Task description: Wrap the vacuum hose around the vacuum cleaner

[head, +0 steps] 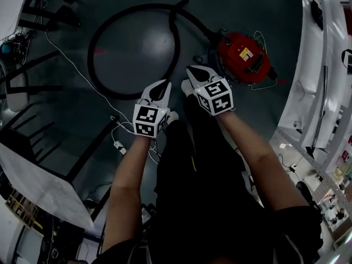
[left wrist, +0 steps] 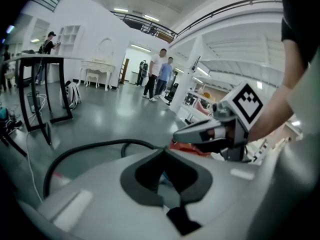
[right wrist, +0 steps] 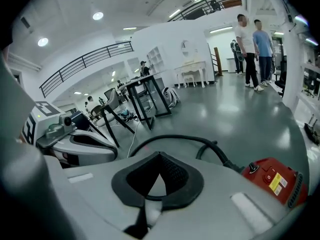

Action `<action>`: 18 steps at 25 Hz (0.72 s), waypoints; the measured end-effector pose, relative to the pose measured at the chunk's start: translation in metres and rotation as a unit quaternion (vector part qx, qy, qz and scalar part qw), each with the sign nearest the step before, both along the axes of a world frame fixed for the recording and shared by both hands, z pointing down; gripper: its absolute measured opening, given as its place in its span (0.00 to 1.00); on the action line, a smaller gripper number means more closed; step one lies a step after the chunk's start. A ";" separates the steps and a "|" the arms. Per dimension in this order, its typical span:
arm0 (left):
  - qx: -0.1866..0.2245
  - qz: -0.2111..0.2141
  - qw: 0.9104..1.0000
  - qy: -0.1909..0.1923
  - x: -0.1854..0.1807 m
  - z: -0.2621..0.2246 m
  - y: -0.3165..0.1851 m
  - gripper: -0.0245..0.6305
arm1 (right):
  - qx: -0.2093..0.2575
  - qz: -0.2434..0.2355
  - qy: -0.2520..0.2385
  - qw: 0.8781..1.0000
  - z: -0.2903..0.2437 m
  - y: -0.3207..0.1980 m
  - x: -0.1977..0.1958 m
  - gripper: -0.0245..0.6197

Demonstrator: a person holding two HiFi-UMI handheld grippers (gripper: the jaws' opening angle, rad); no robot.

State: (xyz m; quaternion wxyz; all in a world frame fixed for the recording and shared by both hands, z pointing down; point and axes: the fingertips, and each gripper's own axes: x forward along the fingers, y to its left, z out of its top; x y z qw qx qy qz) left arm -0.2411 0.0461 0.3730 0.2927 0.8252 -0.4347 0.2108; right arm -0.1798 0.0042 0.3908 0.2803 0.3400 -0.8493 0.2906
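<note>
The red vacuum cleaner (head: 243,56) stands on the dark floor at the upper right. Its black hose (head: 132,48) lies in a wide loop to its left. Both grippers hang side by side above the floor, near the loop's front edge. My left gripper (head: 161,88) is shut and holds nothing. My right gripper (head: 196,73) is also shut and empty, just left of the vacuum. In the left gripper view the closed jaws (left wrist: 162,151) point at the hose (left wrist: 90,148). The right gripper view shows its closed jaws (right wrist: 159,156), the hose (right wrist: 190,140) and the vacuum (right wrist: 274,179) at right.
A white cable (head: 71,65) runs across the floor to a power strip (head: 118,146) near my feet. Black table legs (head: 33,76) and a white board (head: 38,186) stand at the left. White furniture (head: 324,92) lines the right. People (right wrist: 252,31) stand far off.
</note>
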 end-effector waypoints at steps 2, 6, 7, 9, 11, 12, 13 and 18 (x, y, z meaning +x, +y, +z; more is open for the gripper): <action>-0.003 -0.013 1.000 0.000 0.003 0.022 -0.010 0.05 | -0.003 0.002 0.007 1.000 0.023 -0.012 0.004 0.03; -0.023 -0.018 1.000 -0.006 0.003 0.072 -0.016 0.05 | -0.012 0.006 0.020 1.000 0.066 -0.027 0.006 0.03; -0.031 -0.019 0.999 -0.007 0.002 0.085 -0.016 0.05 | -0.015 0.005 0.023 1.000 0.078 -0.029 0.005 0.03; -0.048 -0.028 0.998 -0.006 -0.002 0.111 -0.012 0.05 | -0.020 0.001 0.032 0.999 0.101 -0.032 0.003 0.03; -0.061 -0.038 0.997 -0.005 -0.006 0.135 -0.008 0.05 | -0.028 0.002 0.043 0.999 0.125 -0.034 0.003 0.03; -0.065 -0.041 0.997 -0.005 -0.008 0.148 -0.007 0.05 | -0.033 0.006 0.048 0.998 0.137 -0.035 0.004 0.03; -0.068 -0.043 0.997 -0.005 -0.009 0.160 -0.005 0.05 | -0.037 0.011 0.052 0.998 0.149 -0.038 0.003 0.03; -0.082 -0.067 0.994 -0.007 -0.022 0.226 -0.005 0.05 | -0.038 0.017 0.061 0.997 0.206 -0.052 -0.012 0.03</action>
